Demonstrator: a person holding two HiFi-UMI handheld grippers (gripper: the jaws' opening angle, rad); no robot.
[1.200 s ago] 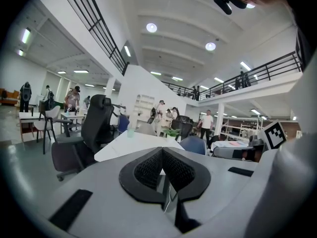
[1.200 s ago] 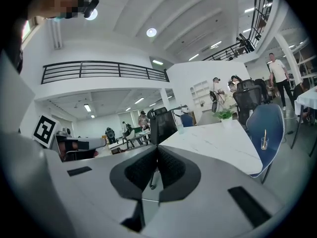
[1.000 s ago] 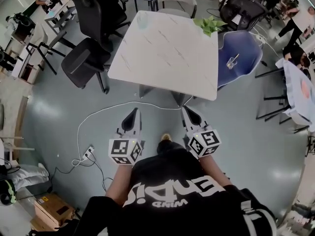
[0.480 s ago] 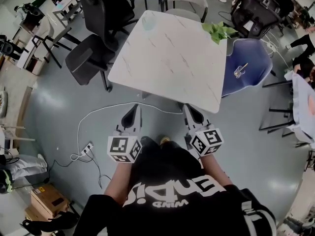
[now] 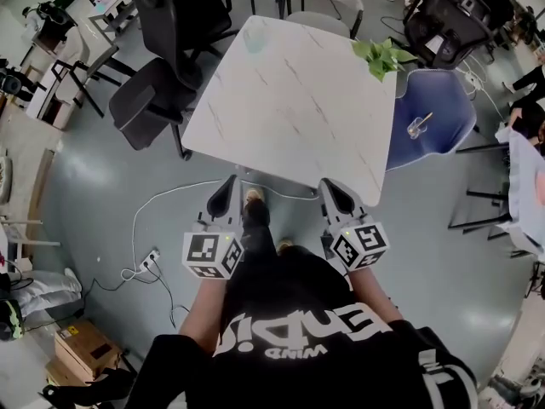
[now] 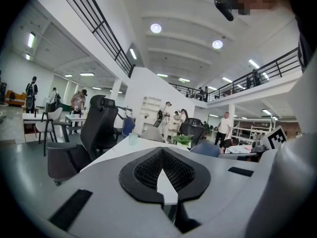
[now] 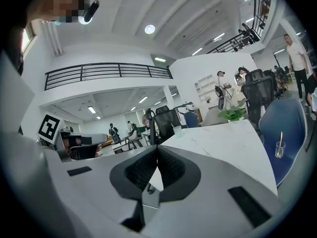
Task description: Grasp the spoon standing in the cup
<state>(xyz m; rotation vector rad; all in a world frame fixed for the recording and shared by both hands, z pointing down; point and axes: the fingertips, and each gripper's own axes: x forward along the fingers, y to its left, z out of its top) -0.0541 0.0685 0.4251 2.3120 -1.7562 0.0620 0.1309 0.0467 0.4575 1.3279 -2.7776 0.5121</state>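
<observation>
Rounding the table (image 5: 289,92) toward the cup (image 5: 415,129) on the chair (image 5: 430,88), unclench the right gripper (image 5: 330,191), closed tight and empty like the left gripper (image 5: 226,192), before meeting the spoon (image 5: 424,118).

A white marble-patterned table (image 5: 289,100) stood at upper centre on a glossy grey floor (image 5: 94,186), with black office chairs (image 5: 157,83) at its left and a blue chair (image 5: 430,113) at its right. A white cable (image 5: 170,190) trailed across the floor. Round ceiling lights (image 6: 156,28) glowed above a railed balcony (image 7: 106,71).
</observation>
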